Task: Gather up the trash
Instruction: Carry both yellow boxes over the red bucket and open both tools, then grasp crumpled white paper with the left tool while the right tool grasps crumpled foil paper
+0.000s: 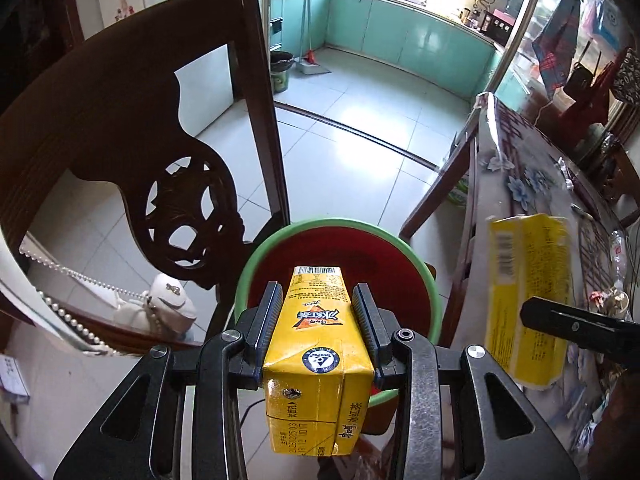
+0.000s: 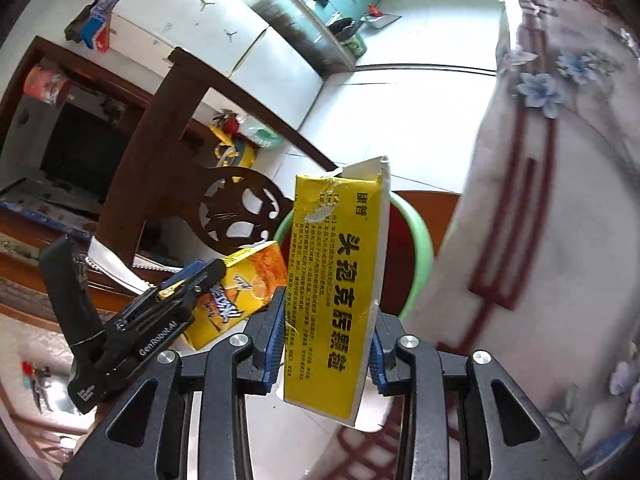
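Two cartons are held, one in each gripper. By the left gripper [image 1: 318, 316] a yellow drink carton [image 1: 316, 356] is pinched between both pads, directly above the green-rimmed bin [image 1: 424, 276]. By the right gripper [image 2: 328, 344] a yellow medicine box [image 2: 336, 292] with a torn top is clamped upright, just beside the bin's rim [image 2: 420, 248]. A dark wooden chair [image 1: 132, 148] is seen beside the bin, and a cloth-covered table [image 1: 532, 184] on its other side.
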Action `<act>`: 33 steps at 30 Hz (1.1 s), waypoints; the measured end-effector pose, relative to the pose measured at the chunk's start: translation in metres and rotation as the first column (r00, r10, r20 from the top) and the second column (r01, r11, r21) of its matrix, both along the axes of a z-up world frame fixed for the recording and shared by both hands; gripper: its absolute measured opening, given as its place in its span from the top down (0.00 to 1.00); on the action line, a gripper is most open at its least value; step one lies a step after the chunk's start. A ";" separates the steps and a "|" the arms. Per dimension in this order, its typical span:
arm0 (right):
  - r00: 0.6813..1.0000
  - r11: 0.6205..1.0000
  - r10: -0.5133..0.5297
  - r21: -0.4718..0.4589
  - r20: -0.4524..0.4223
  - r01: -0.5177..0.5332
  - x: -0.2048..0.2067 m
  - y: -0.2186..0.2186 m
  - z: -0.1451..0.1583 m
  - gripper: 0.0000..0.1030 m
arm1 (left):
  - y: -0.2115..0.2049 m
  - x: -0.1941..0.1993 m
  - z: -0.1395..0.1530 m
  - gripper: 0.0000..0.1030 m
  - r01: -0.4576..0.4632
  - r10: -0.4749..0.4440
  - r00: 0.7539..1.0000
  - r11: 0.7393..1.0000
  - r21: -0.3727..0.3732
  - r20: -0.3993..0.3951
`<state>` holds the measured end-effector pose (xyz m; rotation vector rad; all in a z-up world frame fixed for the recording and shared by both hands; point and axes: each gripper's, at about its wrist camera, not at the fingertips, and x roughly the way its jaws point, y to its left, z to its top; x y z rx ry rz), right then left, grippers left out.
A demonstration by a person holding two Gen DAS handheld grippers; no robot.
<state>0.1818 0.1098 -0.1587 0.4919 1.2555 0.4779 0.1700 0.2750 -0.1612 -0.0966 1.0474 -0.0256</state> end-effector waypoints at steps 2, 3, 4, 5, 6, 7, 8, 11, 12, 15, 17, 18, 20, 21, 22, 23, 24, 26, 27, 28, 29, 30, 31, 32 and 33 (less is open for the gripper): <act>1.000 1.000 -0.007 -0.008 0.012 0.007 0.005 0.004 -0.001 0.52 | 0.000 0.003 -0.001 0.54 -0.015 0.015 1.000 1.000 0.019 0.000; 0.999 0.999 -0.029 -0.017 0.030 0.030 0.005 0.004 0.002 0.50 | 0.000 0.003 -0.001 0.39 -0.019 0.019 1.000 1.000 0.024 0.000; 0.998 0.998 -0.051 -0.021 0.048 0.052 0.004 0.002 0.004 0.50 | 0.000 0.003 0.001 0.34 -0.023 0.022 1.000 1.000 0.018 0.011; 0.995 0.997 -0.069 -0.013 0.066 0.070 0.003 -0.001 0.007 0.50 | 0.000 0.002 0.003 0.33 -0.023 0.023 1.000 1.000 0.010 0.019; 0.995 0.997 -0.075 -0.005 0.073 0.076 0.002 -0.002 0.010 0.50 | -0.001 0.001 0.005 0.33 -0.021 0.021 0.999 1.000 0.005 0.026; 0.994 0.997 -0.080 0.002 0.077 0.080 0.000 -0.005 0.013 0.50 | -0.003 0.001 0.007 0.33 -0.016 0.015 0.999 1.000 0.009 0.032; 0.993 0.996 -0.086 0.000 0.084 0.086 -0.003 -0.009 0.017 0.50 | -0.004 0.000 0.009 0.32 -0.009 0.009 0.999 1.000 0.014 0.036; 0.986 0.993 -0.101 -0.039 0.135 0.107 -0.016 -0.023 0.033 0.50 | -0.010 -0.002 0.013 0.31 0.009 -0.009 0.999 1.000 0.013 0.043; 0.984 0.992 -0.101 -0.059 0.149 0.111 -0.019 -0.027 0.037 0.50 | -0.012 -0.003 0.014 0.30 0.014 -0.015 0.999 1.000 0.009 0.045; 0.974 0.980 -0.110 -0.145 0.196 0.140 -0.041 -0.054 0.051 0.49 | -0.026 -0.010 0.019 0.29 0.050 -0.050 0.997 0.999 0.011 0.056; 0.968 0.966 -0.136 -0.189 0.212 0.177 -0.058 -0.079 0.057 0.45 | -0.037 -0.013 0.019 0.28 0.076 -0.077 0.995 0.997 0.017 0.058; 0.965 0.960 -0.150 -0.203 0.215 0.194 -0.065 -0.090 0.060 0.45 | -0.044 -0.015 0.019 0.27 0.092 -0.092 0.994 0.996 0.017 0.056; 0.958 0.942 -0.195 -0.232 0.211 0.243 -0.084 -0.122 0.061 0.45 | -0.058 -0.018 0.019 0.27 0.127 -0.128 0.991 0.992 0.008 0.049; 0.955 0.935 -0.211 -0.241 0.207 0.259 -0.091 -0.135 0.061 0.45 | -0.069 -0.020 0.019 0.27 0.147 -0.147 0.988 0.989 0.007 0.047; 0.951 0.924 -0.234 -0.260 0.202 0.282 -0.101 -0.153 0.061 0.45 | -0.075 -0.022 0.019 0.27 0.157 -0.157 0.986 0.988 0.007 0.048; 0.945 0.910 -0.258 -0.278 0.202 0.307 -0.111 -0.172 0.062 0.45 | -0.086 -0.025 0.021 0.27 0.176 -0.176 0.983 0.984 0.005 0.052; 0.938 0.898 -0.280 -0.290 0.205 0.331 -0.122 -0.191 0.063 0.45 | -0.094 -0.029 0.023 0.26 0.188 -0.188 0.980 0.982 0.003 0.057; 0.924 0.872 -0.319 -0.317 0.210 0.373 -0.138 -0.223 0.064 0.45 | -0.117 -0.038 0.027 0.25 0.220 -0.219 0.973 0.975 -0.004 0.068; 0.917 0.854 -0.339 -0.341 0.211 0.394 -0.147 -0.243 0.065 0.44 | -0.130 -0.043 0.030 0.24 0.237 -0.236 0.969 0.971 -0.009 0.071; 0.910 0.833 -0.355 -0.370 0.214 0.412 -0.157 -0.264 0.064 0.44 | -0.137 -0.046 0.030 0.23 0.247 -0.246 0.967 0.969 -0.013 0.071; 0.904 0.812 -0.372 -0.396 0.212 0.428 -0.166 -0.288 0.063 0.42 | -0.151 -0.051 0.033 0.23 0.266 -0.264 0.962 0.964 -0.020 0.072; 0.900 0.800 -0.385 -0.411 0.205 0.437 -0.173 -0.308 0.061 0.42 | -0.165 -0.057 0.035 0.23 0.286 -0.284 0.956 0.958 -0.026 0.075; 0.897 0.790 -0.398 -0.424 0.194 0.442 -0.179 -0.326 0.059 0.41 | -0.173 -0.061 0.036 0.23 0.298 -0.295 0.952 0.954 -0.028 0.077; 0.893 0.777 -0.415 -0.443 0.175 0.447 -0.186 -0.349 0.054 0.41 | -0.189 -0.067 0.039 0.22 0.320 -0.316 0.945 0.947 -0.032 0.081; 0.889 0.768 -0.429 -0.454 0.161 0.453 -0.192 -0.367 0.050 0.40 | -0.201 -0.071 0.040 0.22 0.336 -0.332 0.940 0.941 -0.038 0.083</act>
